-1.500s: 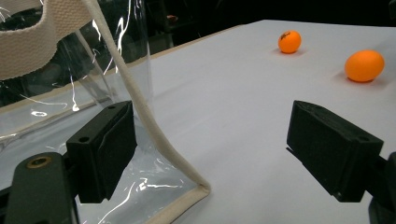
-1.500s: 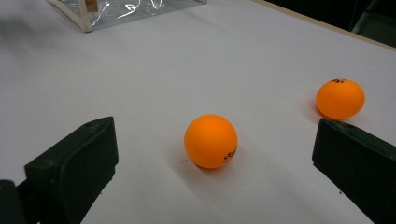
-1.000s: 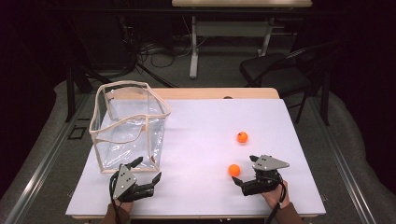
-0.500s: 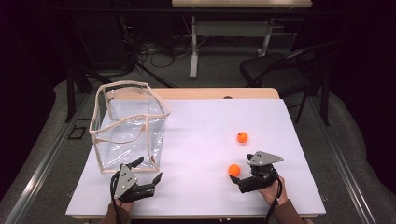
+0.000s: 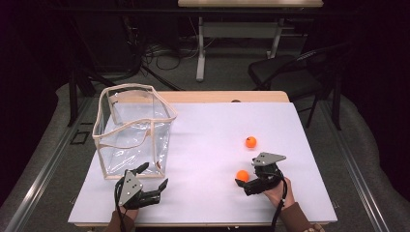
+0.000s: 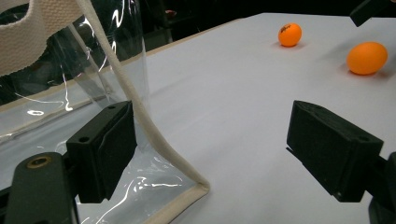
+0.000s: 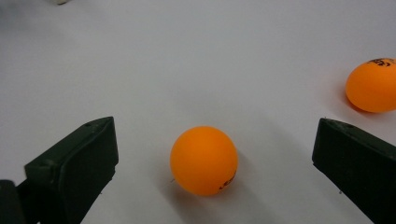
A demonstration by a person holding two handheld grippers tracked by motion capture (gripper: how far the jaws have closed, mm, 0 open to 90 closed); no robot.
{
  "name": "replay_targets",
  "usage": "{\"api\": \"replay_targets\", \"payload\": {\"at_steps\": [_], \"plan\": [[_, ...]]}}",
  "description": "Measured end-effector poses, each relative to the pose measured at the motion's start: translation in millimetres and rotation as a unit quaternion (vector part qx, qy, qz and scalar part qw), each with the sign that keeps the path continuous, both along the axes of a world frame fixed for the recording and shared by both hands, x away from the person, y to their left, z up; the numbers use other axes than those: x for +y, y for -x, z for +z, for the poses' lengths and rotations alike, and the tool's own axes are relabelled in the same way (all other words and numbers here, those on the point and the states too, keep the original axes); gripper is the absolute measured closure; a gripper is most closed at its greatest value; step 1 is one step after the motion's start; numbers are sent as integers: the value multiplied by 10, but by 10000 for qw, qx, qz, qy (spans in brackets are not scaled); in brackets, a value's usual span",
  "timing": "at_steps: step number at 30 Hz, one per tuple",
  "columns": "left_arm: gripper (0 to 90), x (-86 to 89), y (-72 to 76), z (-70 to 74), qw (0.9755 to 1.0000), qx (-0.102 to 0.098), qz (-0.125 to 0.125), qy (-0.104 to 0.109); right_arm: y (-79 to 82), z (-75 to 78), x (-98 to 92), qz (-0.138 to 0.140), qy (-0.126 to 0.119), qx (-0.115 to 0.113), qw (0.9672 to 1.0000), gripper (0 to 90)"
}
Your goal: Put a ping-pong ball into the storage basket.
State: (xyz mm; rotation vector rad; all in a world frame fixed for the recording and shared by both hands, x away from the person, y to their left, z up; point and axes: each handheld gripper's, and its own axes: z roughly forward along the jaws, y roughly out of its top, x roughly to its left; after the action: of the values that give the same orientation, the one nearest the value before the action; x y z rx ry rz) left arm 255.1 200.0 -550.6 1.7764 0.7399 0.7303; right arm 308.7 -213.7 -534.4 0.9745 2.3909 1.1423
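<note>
Two hand-held grippers, both spread. Right hand-held gripper (image 7: 205, 168): brackets the near orange ball (image 7: 204, 160) on the white worktop (image 5: 208, 145); an off-centre squeeze would likely flick it away. Left hand-held gripper (image 6: 224, 158): straddles the clear bag (image 5: 133, 130) corner; snag risk. Far ball (image 5: 250, 142): beyond, loose.

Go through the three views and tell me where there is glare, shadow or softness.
High view: room behind the table dark, sheet evenly lit. Left gripper view: white glints on the clear bag; the nearer orange ball looks stretched at the edge. Right gripper view: that ball sharp, faint shadow beneath, between the right gripper jaws.
</note>
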Motion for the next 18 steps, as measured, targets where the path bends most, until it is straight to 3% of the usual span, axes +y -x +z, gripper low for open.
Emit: {"api": "replay_targets", "payload": {"at_steps": [18], "plan": [[157, -15, -6, -3, 10000, 8, -25, -3, -165, -53, 131, 90, 320, 418, 9986, 0]]}}
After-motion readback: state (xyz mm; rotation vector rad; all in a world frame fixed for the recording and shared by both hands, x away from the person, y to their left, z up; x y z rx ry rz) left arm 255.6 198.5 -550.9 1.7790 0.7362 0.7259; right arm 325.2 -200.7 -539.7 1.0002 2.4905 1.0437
